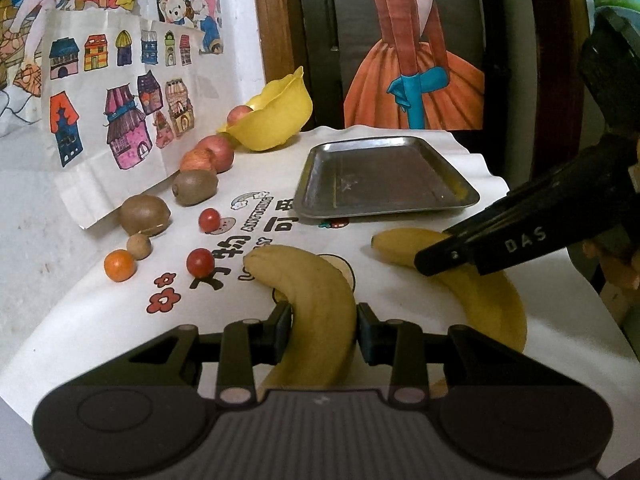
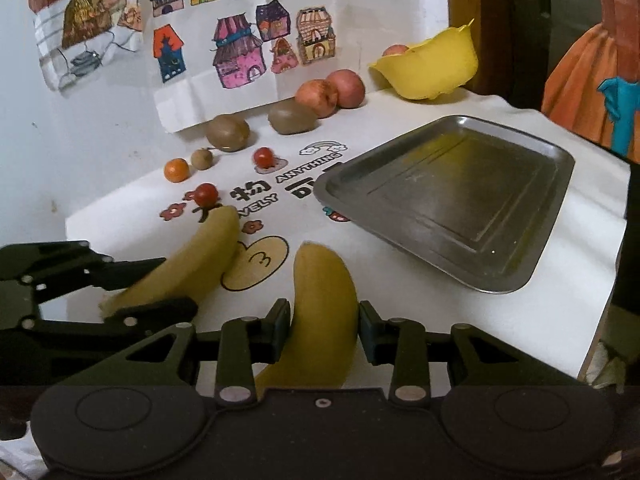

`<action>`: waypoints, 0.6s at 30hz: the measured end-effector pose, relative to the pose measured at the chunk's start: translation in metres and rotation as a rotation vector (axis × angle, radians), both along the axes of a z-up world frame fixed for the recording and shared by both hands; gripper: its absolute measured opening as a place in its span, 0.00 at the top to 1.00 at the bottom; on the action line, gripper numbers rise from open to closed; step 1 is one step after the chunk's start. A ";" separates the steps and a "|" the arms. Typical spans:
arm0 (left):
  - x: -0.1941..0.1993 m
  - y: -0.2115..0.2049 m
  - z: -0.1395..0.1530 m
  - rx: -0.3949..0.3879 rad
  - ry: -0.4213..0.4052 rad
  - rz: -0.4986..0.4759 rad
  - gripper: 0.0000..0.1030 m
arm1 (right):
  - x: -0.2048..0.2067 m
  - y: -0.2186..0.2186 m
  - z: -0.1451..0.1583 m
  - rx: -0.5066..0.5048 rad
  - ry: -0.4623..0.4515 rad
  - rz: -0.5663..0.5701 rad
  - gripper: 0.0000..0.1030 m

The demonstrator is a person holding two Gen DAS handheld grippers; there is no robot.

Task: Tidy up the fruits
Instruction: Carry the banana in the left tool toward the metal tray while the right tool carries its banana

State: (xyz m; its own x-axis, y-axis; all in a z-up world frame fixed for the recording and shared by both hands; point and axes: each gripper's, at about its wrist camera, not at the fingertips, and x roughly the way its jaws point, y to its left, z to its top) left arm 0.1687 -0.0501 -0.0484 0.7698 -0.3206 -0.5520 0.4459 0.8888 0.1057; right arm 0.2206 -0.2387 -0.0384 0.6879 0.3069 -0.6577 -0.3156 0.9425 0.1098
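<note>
Two yellow bananas lie on the white printed cloth (image 1: 120, 328). My left gripper (image 1: 323, 328) has its pads pressed on both sides of the left banana (image 1: 316, 300); the right wrist view shows that left gripper (image 2: 176, 286) around the same left banana (image 2: 200, 248). My right gripper (image 2: 323, 320) is shut the same way on the right banana (image 2: 324, 292). From the left wrist, the right gripper (image 1: 436, 264) reaches in over that right banana (image 1: 492, 300). An empty steel tray (image 1: 384, 176) (image 2: 452, 200) sits just beyond both.
A yellow bowl (image 1: 276, 120) holding an apple (image 1: 240, 114) stands at the back. Along the wall lie two apples (image 1: 216, 152), two kiwis (image 1: 196, 186), two cherry tomatoes (image 1: 200, 262), a small orange fruit (image 1: 119, 265) and a small brown one (image 1: 139, 246). The table edge runs at right.
</note>
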 end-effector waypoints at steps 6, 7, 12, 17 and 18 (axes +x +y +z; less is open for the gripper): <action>0.002 0.000 0.002 -0.022 0.026 -0.009 0.54 | -0.030 -0.003 -0.004 0.076 -0.054 -0.148 0.38; 0.003 0.000 0.003 -0.028 0.026 -0.004 0.53 | -0.038 -0.004 -0.007 0.106 -0.053 -0.166 0.33; 0.013 0.002 0.007 -0.081 0.067 0.040 0.50 | -0.058 0.010 -0.017 0.095 -0.084 -0.204 0.26; 0.027 -0.003 0.009 -0.119 0.115 0.109 0.50 | -0.055 0.014 -0.018 0.072 -0.087 -0.205 0.29; 0.029 -0.005 0.008 -0.123 0.127 0.113 0.50 | -0.056 0.014 -0.018 0.074 -0.088 -0.194 0.32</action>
State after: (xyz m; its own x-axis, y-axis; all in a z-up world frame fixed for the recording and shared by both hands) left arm 0.1981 -0.0550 -0.0402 0.7317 -0.3069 -0.6086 0.3452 0.9368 -0.0573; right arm 0.1642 -0.2246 -0.0559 0.7926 0.2085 -0.5729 -0.1409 0.9769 0.1606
